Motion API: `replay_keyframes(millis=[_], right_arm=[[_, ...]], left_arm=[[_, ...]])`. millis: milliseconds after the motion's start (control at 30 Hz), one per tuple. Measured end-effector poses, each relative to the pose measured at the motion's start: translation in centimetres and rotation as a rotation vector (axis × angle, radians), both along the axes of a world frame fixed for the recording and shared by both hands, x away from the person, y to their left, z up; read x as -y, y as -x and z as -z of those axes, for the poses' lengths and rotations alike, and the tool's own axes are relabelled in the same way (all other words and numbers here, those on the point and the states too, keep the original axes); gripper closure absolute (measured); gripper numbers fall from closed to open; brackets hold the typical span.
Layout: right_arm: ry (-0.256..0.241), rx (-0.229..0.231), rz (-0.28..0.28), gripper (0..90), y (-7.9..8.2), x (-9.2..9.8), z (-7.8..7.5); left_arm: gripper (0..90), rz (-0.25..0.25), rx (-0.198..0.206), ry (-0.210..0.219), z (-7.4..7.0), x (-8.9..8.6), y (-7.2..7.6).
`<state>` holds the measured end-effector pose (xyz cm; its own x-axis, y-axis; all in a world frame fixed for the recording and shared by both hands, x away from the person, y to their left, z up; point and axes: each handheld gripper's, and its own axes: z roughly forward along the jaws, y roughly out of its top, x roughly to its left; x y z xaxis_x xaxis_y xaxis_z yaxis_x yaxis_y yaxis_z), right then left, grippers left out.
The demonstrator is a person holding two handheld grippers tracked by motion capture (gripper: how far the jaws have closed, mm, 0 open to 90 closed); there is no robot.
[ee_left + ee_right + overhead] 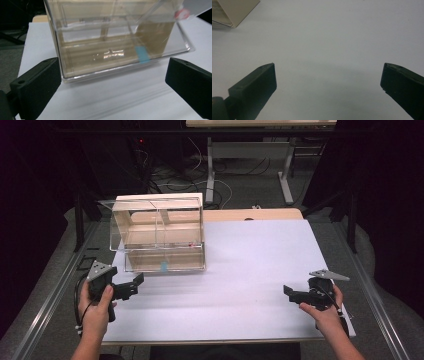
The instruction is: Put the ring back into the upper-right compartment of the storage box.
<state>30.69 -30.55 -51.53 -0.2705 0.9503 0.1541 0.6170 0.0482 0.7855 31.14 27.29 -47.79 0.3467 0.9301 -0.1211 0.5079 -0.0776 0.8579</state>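
White table (250, 265): box (160, 235) ahead (near left tool (136, 285)).

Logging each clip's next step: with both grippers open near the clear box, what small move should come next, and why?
Probably ease the left gripper forward toward the clear box. Its fingers stand wide apart, holding nothing, and point at the box's near wall, where a blue tab sits. The right gripper is open too, but over the bare white table, farther from the box.
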Motion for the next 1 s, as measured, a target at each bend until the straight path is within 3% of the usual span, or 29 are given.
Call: replay_keyframes(millis=[100, 233, 533, 833, 1000], right_arm=[[0.000, 0.002, 0.001, 0.0, 0.0, 0.0, 0.0], [0.005, 0.005, -0.006, 0.0, 0.0, 0.0, 0.0], [0.006, 0.005, -0.001, 0.0, 0.0, -0.1, 0.0], [0.011, 0.003, -0.005, 0.0, -0.1, -0.1, 0.1], [0.012, 0.004, -0.010, 0.0, -0.1, -0.1, 0.1]], left_arm=[[0.5, 0.008, -0.020, -0.024, 0.8, 0.1, -0.1], [0.5, 0.009, -0.017, -0.057, 1.5, 0.2, 0.0], [0.5, 0.011, -0.027, -0.038, 2.5, 0.2, -0.1], [0.5, 0.004, -0.065, -0.054, 3.4, 0.1, -0.6], [0.4, 0.000, -0.066, -0.056, 3.6, 0.3, -0.8]])
